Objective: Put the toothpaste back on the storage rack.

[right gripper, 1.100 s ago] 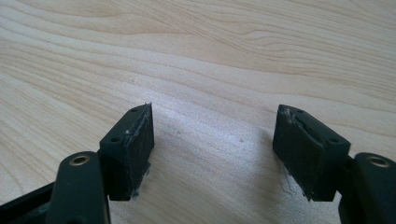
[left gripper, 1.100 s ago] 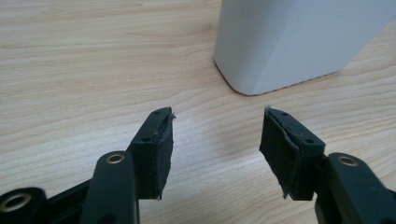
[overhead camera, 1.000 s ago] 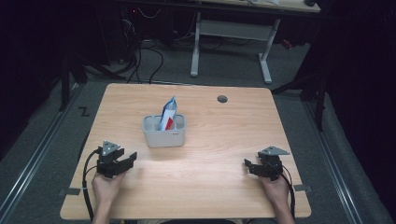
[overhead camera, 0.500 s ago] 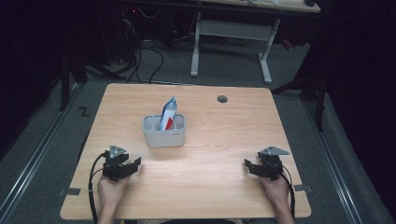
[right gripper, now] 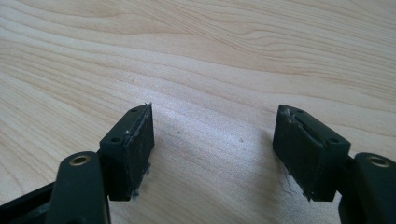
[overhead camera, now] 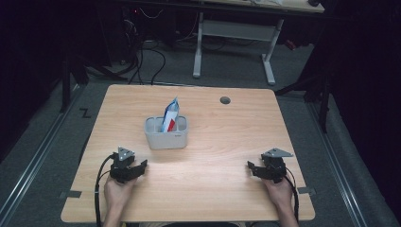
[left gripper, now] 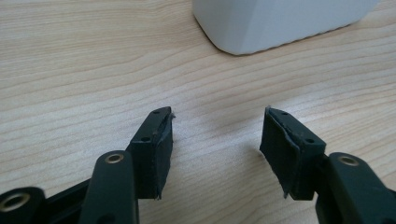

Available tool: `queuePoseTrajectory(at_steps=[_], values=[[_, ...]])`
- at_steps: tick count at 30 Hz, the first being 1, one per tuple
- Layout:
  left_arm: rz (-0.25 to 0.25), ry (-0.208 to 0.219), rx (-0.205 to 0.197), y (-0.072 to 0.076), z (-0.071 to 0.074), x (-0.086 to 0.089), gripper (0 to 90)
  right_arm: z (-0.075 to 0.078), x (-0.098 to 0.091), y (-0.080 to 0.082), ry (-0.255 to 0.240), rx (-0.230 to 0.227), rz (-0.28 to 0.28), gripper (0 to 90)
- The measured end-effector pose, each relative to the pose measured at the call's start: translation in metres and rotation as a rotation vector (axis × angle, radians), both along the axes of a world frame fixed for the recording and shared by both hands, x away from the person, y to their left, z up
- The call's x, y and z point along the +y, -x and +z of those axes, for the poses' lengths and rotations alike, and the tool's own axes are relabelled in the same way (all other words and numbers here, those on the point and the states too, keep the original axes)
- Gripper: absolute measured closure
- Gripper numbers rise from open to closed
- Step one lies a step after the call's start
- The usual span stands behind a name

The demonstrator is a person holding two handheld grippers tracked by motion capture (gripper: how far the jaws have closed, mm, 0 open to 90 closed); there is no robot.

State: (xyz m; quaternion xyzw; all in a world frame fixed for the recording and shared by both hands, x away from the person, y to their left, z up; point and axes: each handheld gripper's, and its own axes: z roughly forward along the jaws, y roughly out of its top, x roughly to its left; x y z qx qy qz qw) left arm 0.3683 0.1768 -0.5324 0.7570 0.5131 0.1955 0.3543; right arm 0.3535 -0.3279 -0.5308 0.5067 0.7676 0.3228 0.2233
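A container [overhead camera: 166, 134] is placed near the middle of the table [overhead camera: 227, 137], and a packet [overhead camera: 170, 116] is held upright inside it. A hole [overhead camera: 225, 100] is found behind, to the right.

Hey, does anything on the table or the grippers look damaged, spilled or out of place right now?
Only small wear: the black pads on the right gripper are frayed, with loose threads at their edges, and the left gripper pads look slightly ragged too. The grey bin stands upright with a blue, white and red packet leaning inside. Nothing is spilled.

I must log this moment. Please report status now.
Left gripper open, empty. Right gripper open, empty. White bin mid-table, blue-red packet upright inside. Nothing in the way.
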Motion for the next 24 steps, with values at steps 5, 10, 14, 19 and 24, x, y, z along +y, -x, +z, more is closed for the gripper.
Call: queuePoseTrajectory(at_steps=[5,10,14,19,24], values=[[0.001,-0.020,-0.015,0.000,-0.001,-0.003,43.5,0.000,0.000,0.000,0.001,-0.001,0.001,29.3],[0.002,-0.046,-0.040,0.001,-0.004,-0.009,40.3,0.000,0.000,0.000,0.001,-0.001,0.001,29.3],[0.012,-0.047,-0.039,0.001,-0.004,-0.010,39.9,0.000,0.000,0.000,0.000,0.000,0.000,29.3],[0.021,-0.046,-0.036,0.001,-0.004,-0.011,36.9,0.000,0.000,0.000,0.000,-0.001,0.001,29.3],[0.019,-0.044,-0.034,0.001,-0.004,-0.011,35.8,0.000,0.000,0.000,-0.002,0.001,0.000,29.3]])
